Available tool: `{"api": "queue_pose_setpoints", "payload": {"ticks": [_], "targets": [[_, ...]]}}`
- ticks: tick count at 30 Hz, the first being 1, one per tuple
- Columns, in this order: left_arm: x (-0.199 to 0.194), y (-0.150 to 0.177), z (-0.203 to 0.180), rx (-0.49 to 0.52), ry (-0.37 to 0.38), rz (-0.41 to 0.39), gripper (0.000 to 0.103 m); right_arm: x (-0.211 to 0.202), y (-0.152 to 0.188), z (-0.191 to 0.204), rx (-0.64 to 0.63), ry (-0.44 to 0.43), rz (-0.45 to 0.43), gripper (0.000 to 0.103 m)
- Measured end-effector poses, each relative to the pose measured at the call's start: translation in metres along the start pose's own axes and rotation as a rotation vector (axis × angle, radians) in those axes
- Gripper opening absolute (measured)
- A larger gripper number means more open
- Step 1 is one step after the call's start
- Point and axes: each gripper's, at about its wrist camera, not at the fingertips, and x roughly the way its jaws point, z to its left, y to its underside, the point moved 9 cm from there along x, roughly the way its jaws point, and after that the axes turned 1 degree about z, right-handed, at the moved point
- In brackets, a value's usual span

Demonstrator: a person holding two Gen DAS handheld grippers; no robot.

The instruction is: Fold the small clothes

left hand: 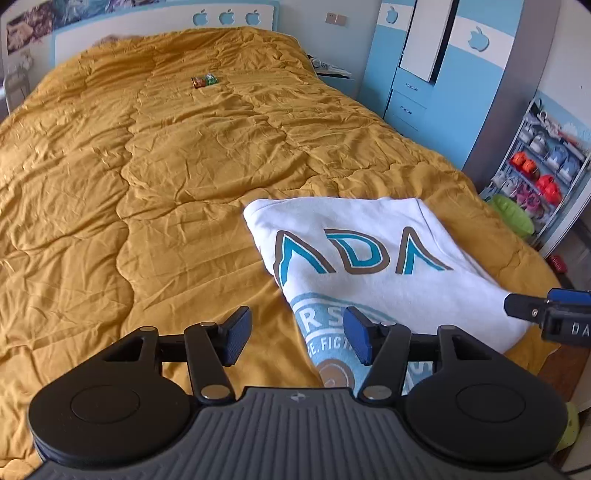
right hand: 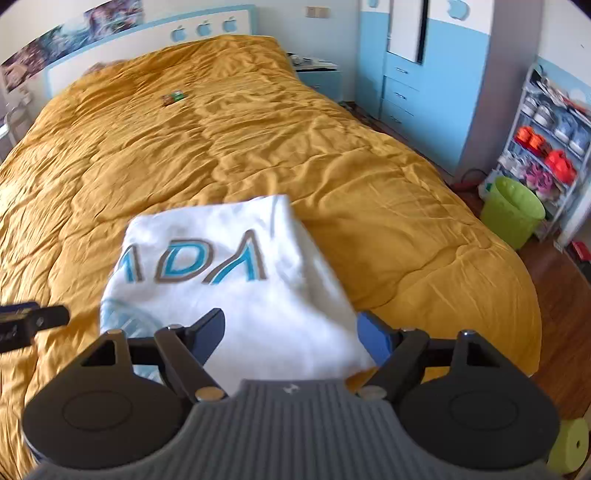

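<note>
Broadly, a bed point(left hand: 147, 166) fills both views, covered by a wrinkled mustard-yellow quilt point(right hand: 369, 192) that runs back to a white and blue headboard point(left hand: 236, 16) with apple-shaped cutouts. Beyond the bed's far right corner stands a blue and white wardrobe point(left hand: 424, 74) with drawers, and a small bedside cabinet point(right hand: 317, 77) sits between it and the bed. Against the right wall a shoe rack point(right hand: 546, 136) holds orange, pink and pale shoes, and a lime-green bin point(right hand: 511, 210) stands on the wooden floor just in front of it.

On the near end of the quilt lies the folded white T-shirt point(left hand: 369, 258), printed side up, with teal and brown letters across it and a pale blue round emblem nearer the cameras. It lies flat with its edges fairly square, toward the bed's right side, near the foot edge.

The left hand-held gripper point(left hand: 297, 338) hovers over the shirt's left edge, jaws spread wide with nothing between the blue pads; one pad is above the quilt, the other above the emblem. The right hand-held gripper point(right hand: 293, 338) is likewise released, its jaws well apart above the shirt's near right corner, gripping nothing. Each gripper's tip shows at the edge of the other's view.

Far up the quilt, well apart from the shirt, lies a small orange and green packet point(left hand: 204, 80).
</note>
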Motion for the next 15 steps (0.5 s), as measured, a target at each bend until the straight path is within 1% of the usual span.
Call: {"api": "queue_pose_setpoints", "payload": {"ticks": [1,2,3,5,7,8,10,12,13,15], "targets": [[-0.005,0.004,-0.007,0.021,-0.01,-0.011,0.077,-0.008,0.015,0.015,-0.03,-0.018,0.006,0.075],[-0.011,0.008,-0.012,0.031,-0.009,-0.02,0.08,-0.012,0.025,0.025,-0.043,-0.034,0.015,0.075],[-0.016,0.013,-0.015,0.025,0.001,-0.029,0.08,-0.015,0.039,0.037,-0.053,-0.052,0.028,0.075],[-0.023,0.022,-0.021,0.008,0.027,-0.054,0.083,-0.017,0.058,0.052,-0.059,-0.057,0.043,0.075],[-0.028,0.034,-0.03,0.027,0.029,-0.075,0.087,-0.017,0.083,0.065,-0.062,-0.062,0.069,0.075],[-0.03,0.04,-0.035,0.042,0.027,-0.091,0.087,-0.016,0.091,0.067,-0.055,-0.071,0.081,0.075],[-0.033,0.05,-0.041,0.055,-0.001,-0.122,0.088,-0.014,0.106,0.07,-0.021,-0.092,0.104,0.074],[-0.033,0.059,-0.045,0.043,-0.026,-0.128,0.088,-0.014,0.113,0.067,0.01,-0.096,0.109,0.074],[-0.031,0.062,-0.046,0.025,-0.02,-0.129,0.088,-0.013,0.115,0.066,0.022,-0.096,0.106,0.074],[-0.028,0.069,-0.046,-0.029,0.032,-0.114,0.086,-0.013,0.118,0.062,0.018,-0.078,0.1,0.074]]}}
